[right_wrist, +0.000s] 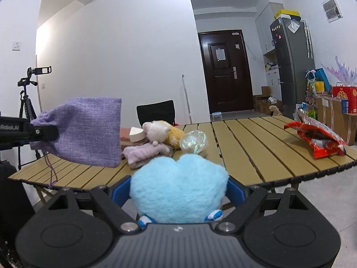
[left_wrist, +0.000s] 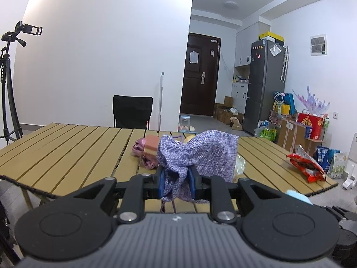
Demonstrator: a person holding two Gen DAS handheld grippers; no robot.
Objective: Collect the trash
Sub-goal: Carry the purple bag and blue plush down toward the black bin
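My left gripper (left_wrist: pixel 177 184) is shut on the gathered mouth of a purple woven drawstring bag (left_wrist: pixel 200 154), held above the near edge of the slatted wooden table (left_wrist: pixel 67 147). The right wrist view shows the same bag (right_wrist: pixel 89 131) hanging at the left from the left gripper (right_wrist: pixel 48 132). My right gripper (right_wrist: pixel 178 192) is shut on a fluffy light-blue plush toy (right_wrist: pixel 178 187) just short of the table edge. A red snack wrapper (right_wrist: pixel 316 136) lies at the table's right; it also shows as the red wrapper (left_wrist: pixel 306 164). A crumpled clear plastic wrapper (right_wrist: pixel 194 141) lies mid-table.
A pile mid-table holds a cream and orange plush animal (right_wrist: pixel 162 132), a lilac cloth (right_wrist: pixel 145 151), and a pink sponge (left_wrist: pixel 151 143). A black chair (left_wrist: pixel 132 111) stands behind the table, a tripod (left_wrist: pixel 9 84) at the left. Bags and boxes (left_wrist: pixel 308 127) crowd the floor at the right.
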